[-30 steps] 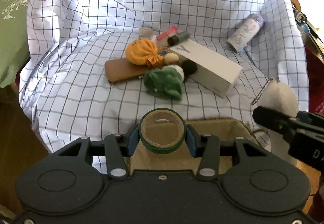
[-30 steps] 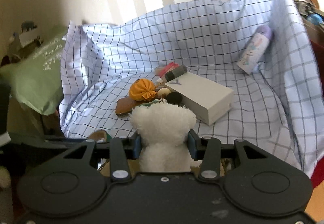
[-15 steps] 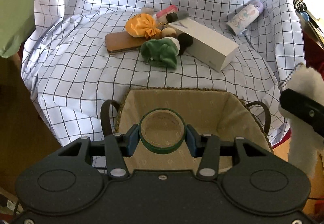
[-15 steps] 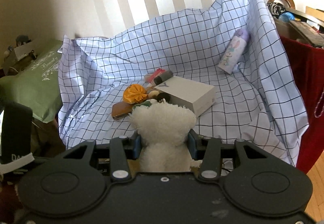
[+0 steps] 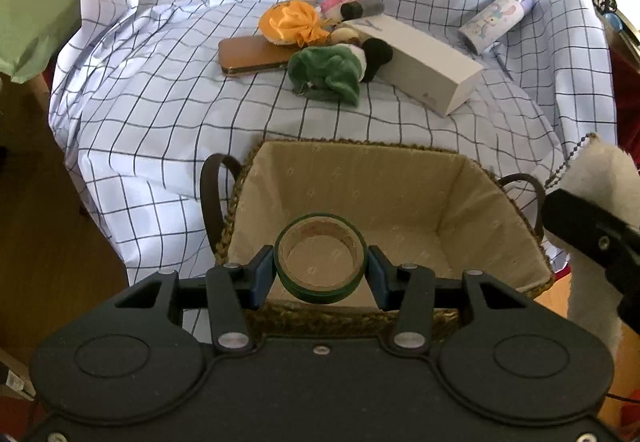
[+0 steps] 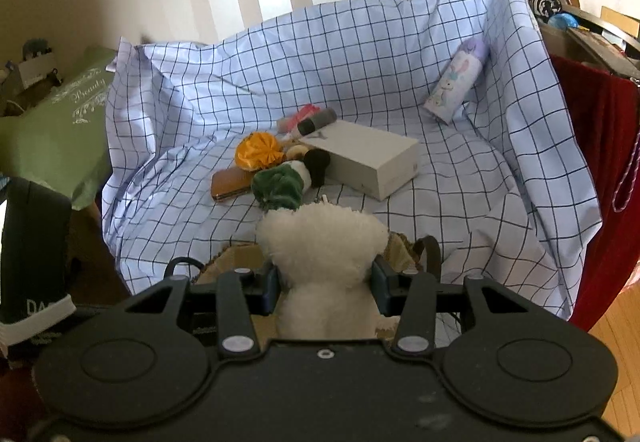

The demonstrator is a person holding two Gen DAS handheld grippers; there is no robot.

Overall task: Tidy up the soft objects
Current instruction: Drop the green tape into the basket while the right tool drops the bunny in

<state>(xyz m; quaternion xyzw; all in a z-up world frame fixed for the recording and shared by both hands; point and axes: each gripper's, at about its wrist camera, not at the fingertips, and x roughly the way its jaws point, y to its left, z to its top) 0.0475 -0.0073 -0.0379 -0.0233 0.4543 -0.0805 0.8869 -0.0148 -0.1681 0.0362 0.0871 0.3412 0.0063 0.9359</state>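
1. Your left claw is clamped across a green-edged roll of tape with a brown cardboard core, pads on both sides of the ring. It hangs over the near part of the woven basket with a beige cloth lining. The tape is stiff, so judge whether it belongs in with the soft things before you let go.
2. Your right claw is pinched on a white fluffy plush toy, squeezed at its narrow middle. In the left view the toy sits just off the basket's right rim, beside the right handle, not yet over the lining.
3. Bring the plush in over the right rim first, then spread the pads; watch its bead chain, which could snag on the handle.
4. Lower the tape close to the lining before you release, or it will likely roll.
5. Room: the basket interior looks bare, wide enough for both claws if you keep them apart, left near the front wall, right toward the right wall.
6. Left to sort, on the blue-checked sheet beyond the basket's far rim: a green plush and an orange fabric pouch, touching a brown flat case and a long white box. The sheet rises in folds at back and sides; reach in over the middle.
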